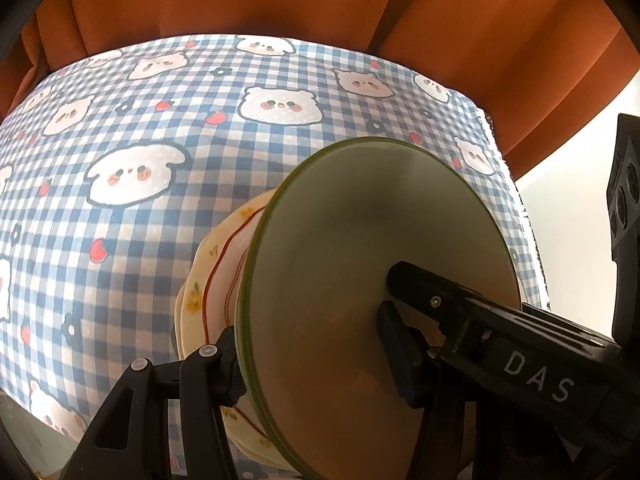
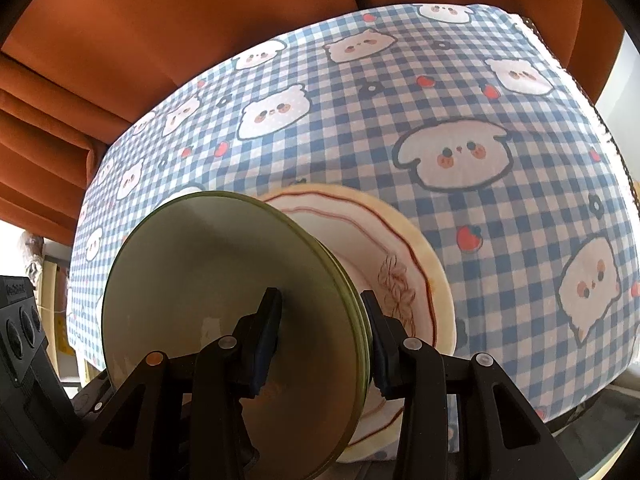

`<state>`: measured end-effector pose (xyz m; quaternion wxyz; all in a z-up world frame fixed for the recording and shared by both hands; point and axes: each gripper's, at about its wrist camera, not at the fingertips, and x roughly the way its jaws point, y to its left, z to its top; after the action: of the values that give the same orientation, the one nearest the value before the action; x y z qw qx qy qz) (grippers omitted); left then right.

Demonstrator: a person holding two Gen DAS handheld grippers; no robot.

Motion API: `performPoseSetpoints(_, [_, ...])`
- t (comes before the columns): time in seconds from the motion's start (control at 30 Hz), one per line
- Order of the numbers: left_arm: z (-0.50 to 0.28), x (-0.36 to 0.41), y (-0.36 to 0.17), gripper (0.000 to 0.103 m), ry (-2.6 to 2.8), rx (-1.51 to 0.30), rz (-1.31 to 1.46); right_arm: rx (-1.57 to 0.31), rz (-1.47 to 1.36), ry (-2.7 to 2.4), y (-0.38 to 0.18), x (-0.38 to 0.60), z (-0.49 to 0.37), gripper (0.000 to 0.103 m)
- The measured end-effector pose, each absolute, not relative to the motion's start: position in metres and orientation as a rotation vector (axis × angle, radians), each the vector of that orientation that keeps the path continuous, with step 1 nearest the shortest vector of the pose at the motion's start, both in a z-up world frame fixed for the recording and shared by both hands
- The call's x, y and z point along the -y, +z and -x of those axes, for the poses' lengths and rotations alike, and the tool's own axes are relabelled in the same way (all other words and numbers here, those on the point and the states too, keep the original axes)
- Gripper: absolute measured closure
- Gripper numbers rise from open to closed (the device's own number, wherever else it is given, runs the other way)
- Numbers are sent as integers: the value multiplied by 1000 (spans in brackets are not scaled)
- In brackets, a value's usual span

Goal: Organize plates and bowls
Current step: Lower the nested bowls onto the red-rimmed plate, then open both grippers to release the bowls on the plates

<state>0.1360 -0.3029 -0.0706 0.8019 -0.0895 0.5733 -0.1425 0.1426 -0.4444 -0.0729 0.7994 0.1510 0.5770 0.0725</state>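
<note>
Green plate (image 2: pixel 224 300) clamped edge-on by your right gripper (image 2: pixel 320 344), over the cream plate (image 2: pixel 416 264); left gripper (image 1: pixel 312 360) straddles it, grip unclear. Lower it flat next.

Green plate (image 2: pixel 192 280) tilted over cream plate (image 2: pixel 400 256)

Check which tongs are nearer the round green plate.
Right, as far as visible: right tongs are clamped on the rim of the round green plate, a finger on each face. Left tongs straddle the rim more widely; contact unclear.
</note>
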Motion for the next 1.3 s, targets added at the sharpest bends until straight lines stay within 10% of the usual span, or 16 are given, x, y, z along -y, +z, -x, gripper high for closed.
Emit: performPoseSetpoints(1.3, [-85, 295, -9, 22, -185, -899, -33, -979, -297, 98, -18, 451, -87, 41])
